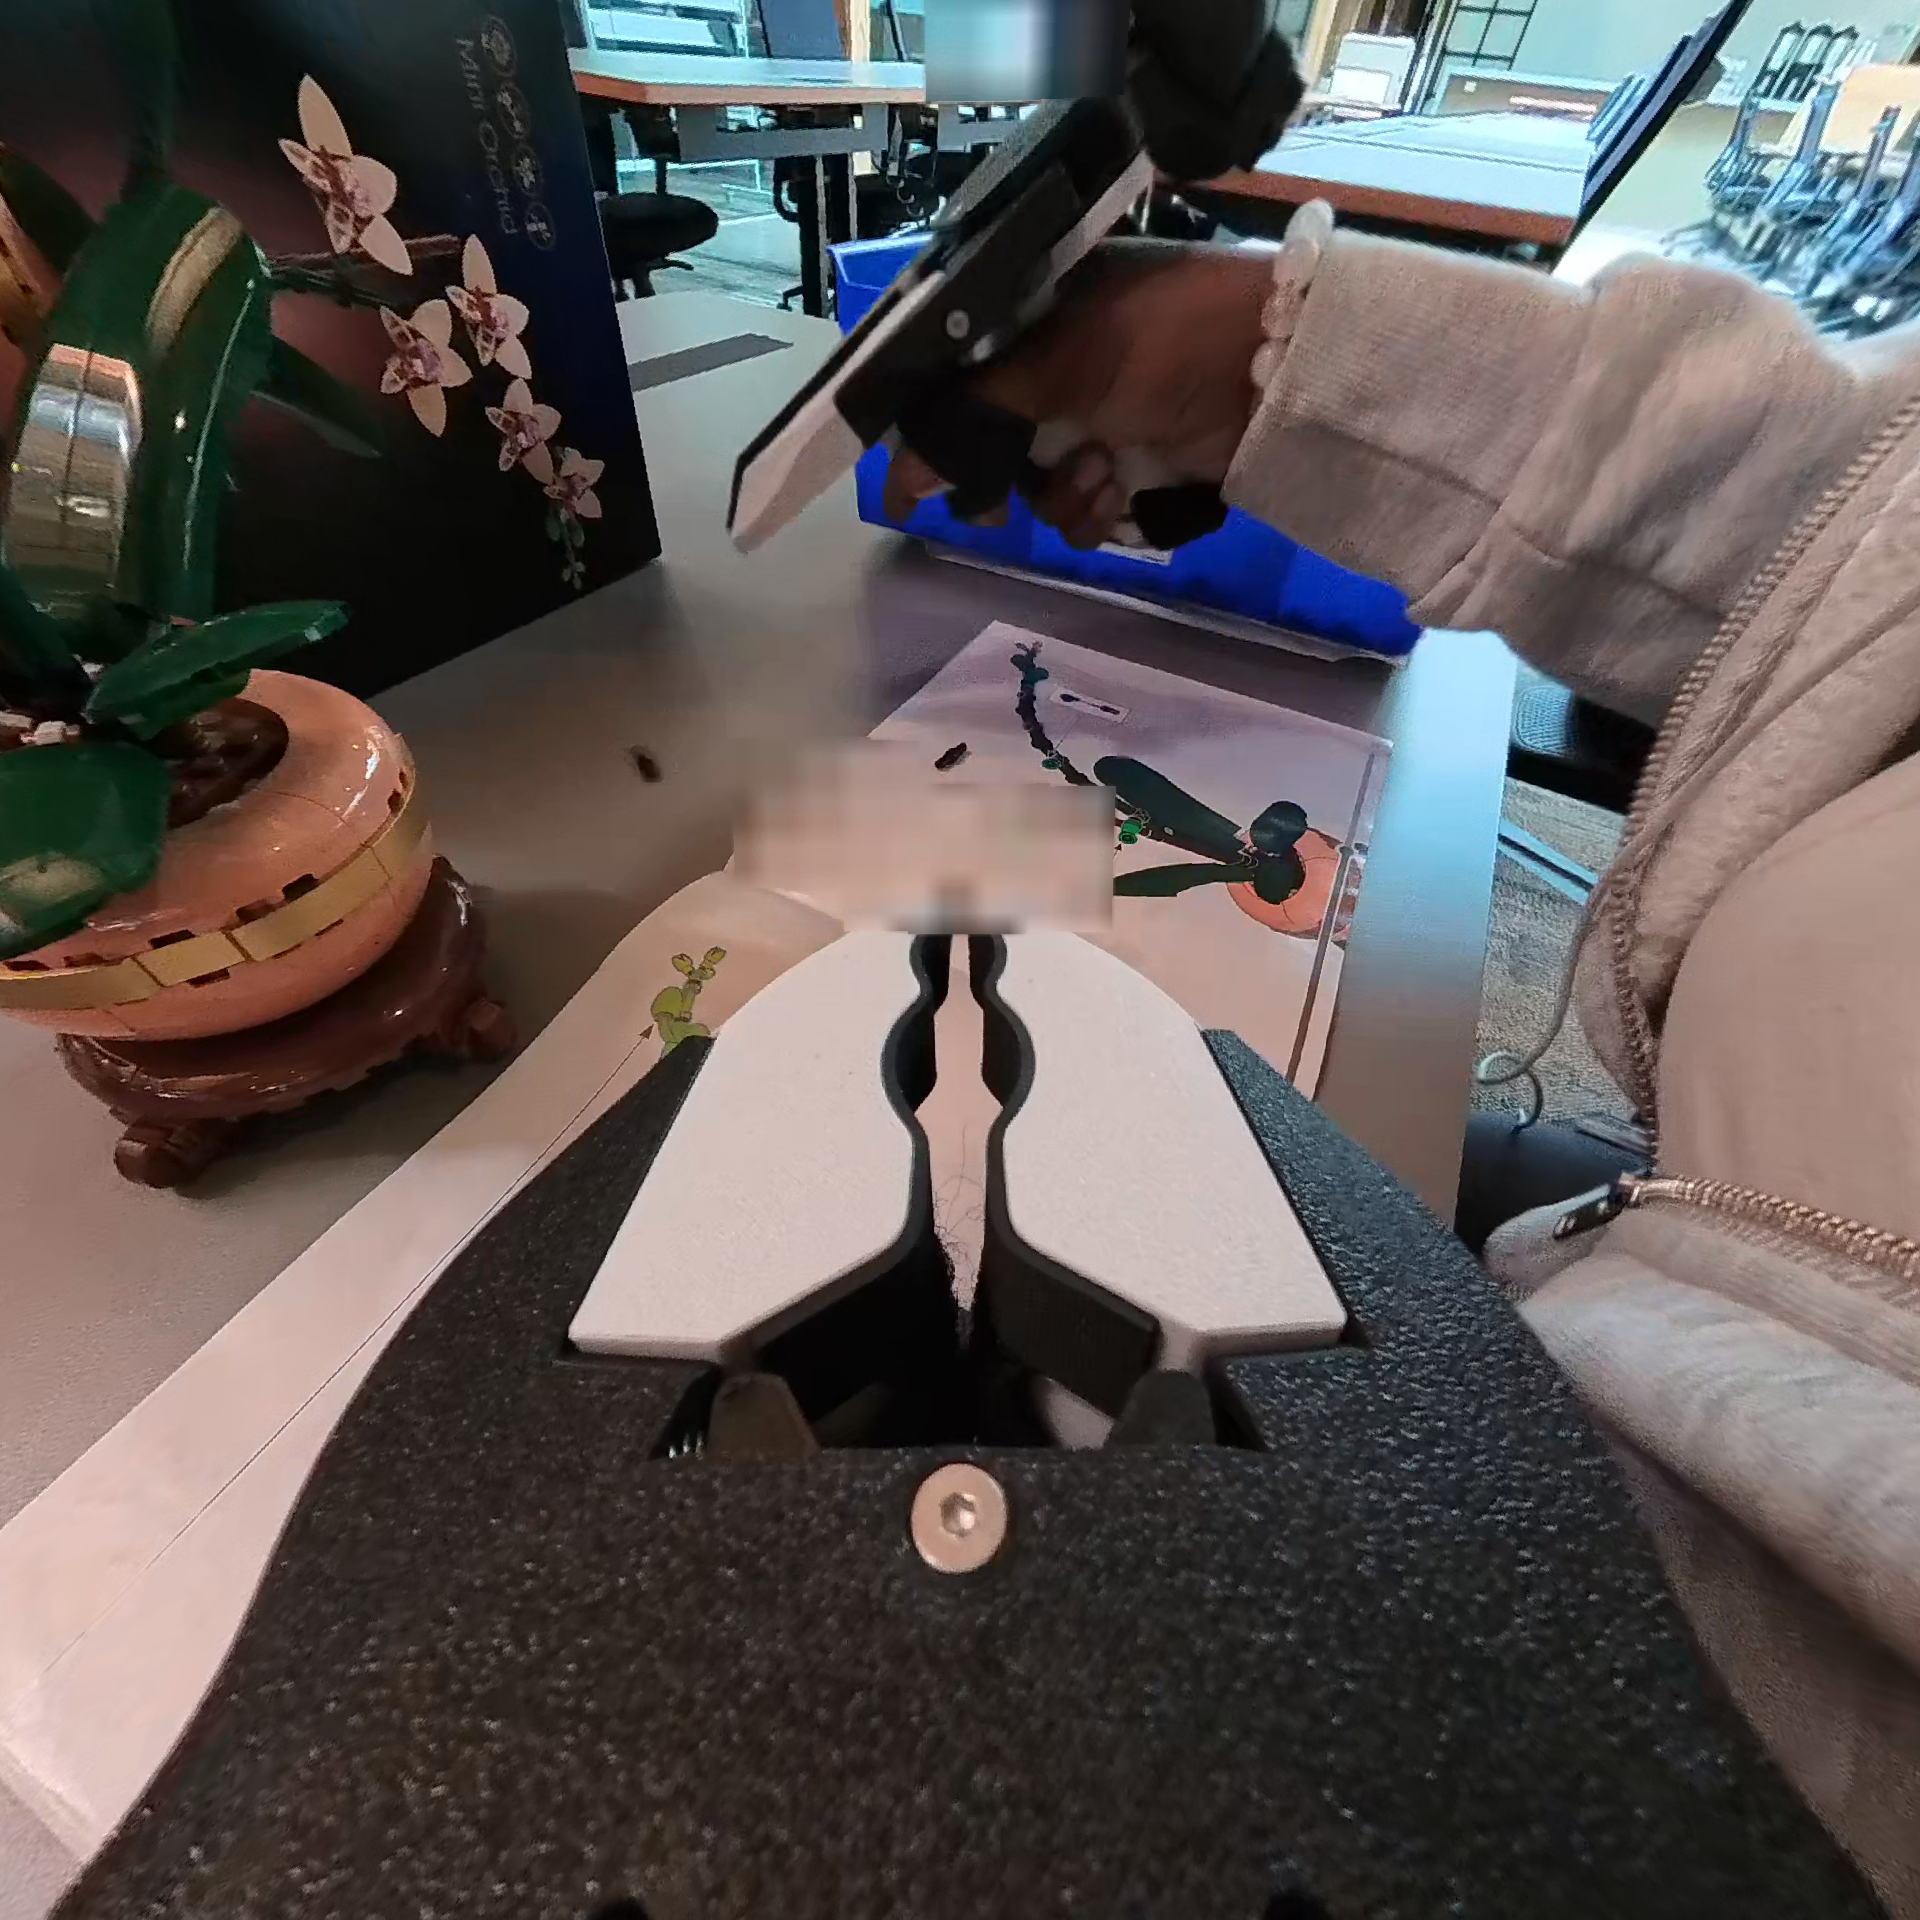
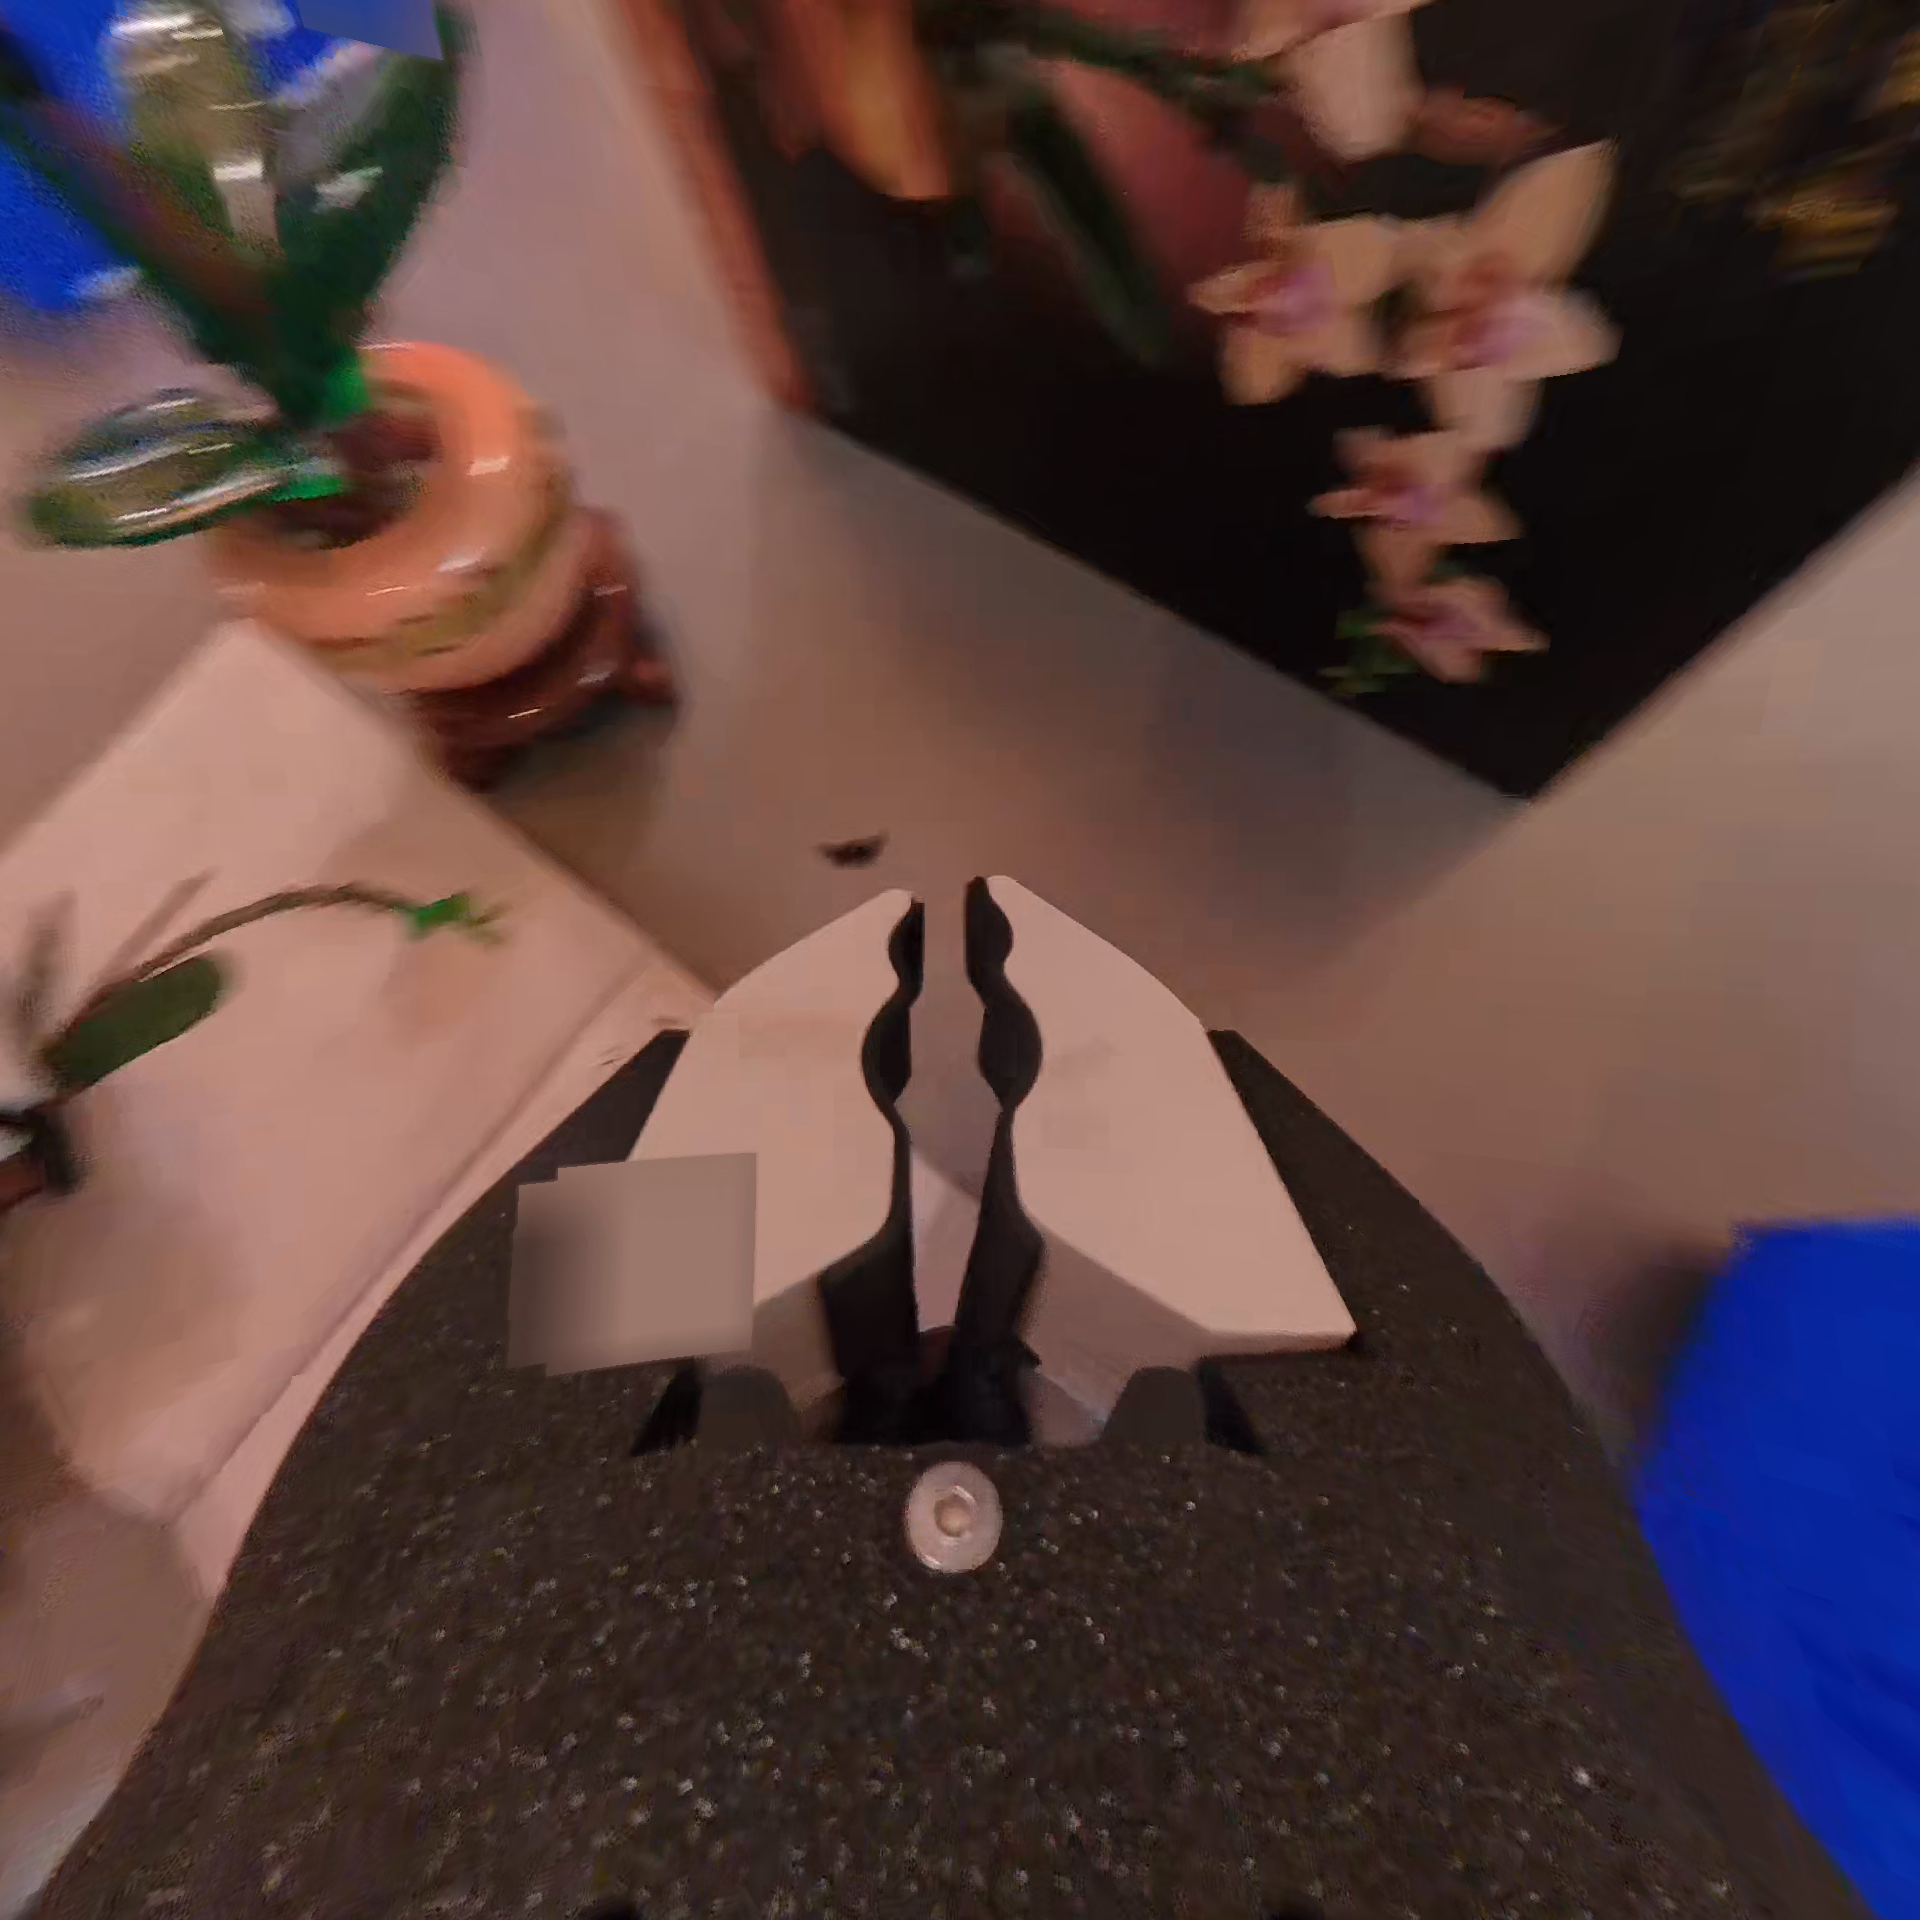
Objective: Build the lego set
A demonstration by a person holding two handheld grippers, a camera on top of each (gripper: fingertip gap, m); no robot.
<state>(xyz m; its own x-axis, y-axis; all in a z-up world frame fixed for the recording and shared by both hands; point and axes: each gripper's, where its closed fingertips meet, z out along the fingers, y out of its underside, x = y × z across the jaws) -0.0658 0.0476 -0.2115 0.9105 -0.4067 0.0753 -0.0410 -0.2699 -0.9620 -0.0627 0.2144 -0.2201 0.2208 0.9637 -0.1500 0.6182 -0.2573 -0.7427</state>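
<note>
While the left tool (image 1: 957,940) hung low over the open instruction booklet (image 1: 1195,894) on the grey table (image 1: 582,831), its white fingers (image 1: 831,1091) stood a narrow slit apart with nothing between them, though a blurred patch hid the very tips. To the left stood a brick-built orchid pot (image 1: 260,883), pink with a tan band on a brown base, green leaves rising from it. Behind it the dark set box (image 1: 468,343), printed with orchid blooms, stood upright. One small dark piece (image 1: 645,764) lay on the bare table, its long axis running away from the camera and slightly leftward; a second dark piece (image 1: 951,755) lay on the booklet page, slanting up to the right. Farther right, the right tool (image 1: 748,520), in a hand (image 1: 1101,416), angled down toward the table before a blue bin (image 1: 1247,566). Its own blurred view showed fingers (image 2: 1091,1039) slightly apart, bare between, just short of the dark piece.
</note>
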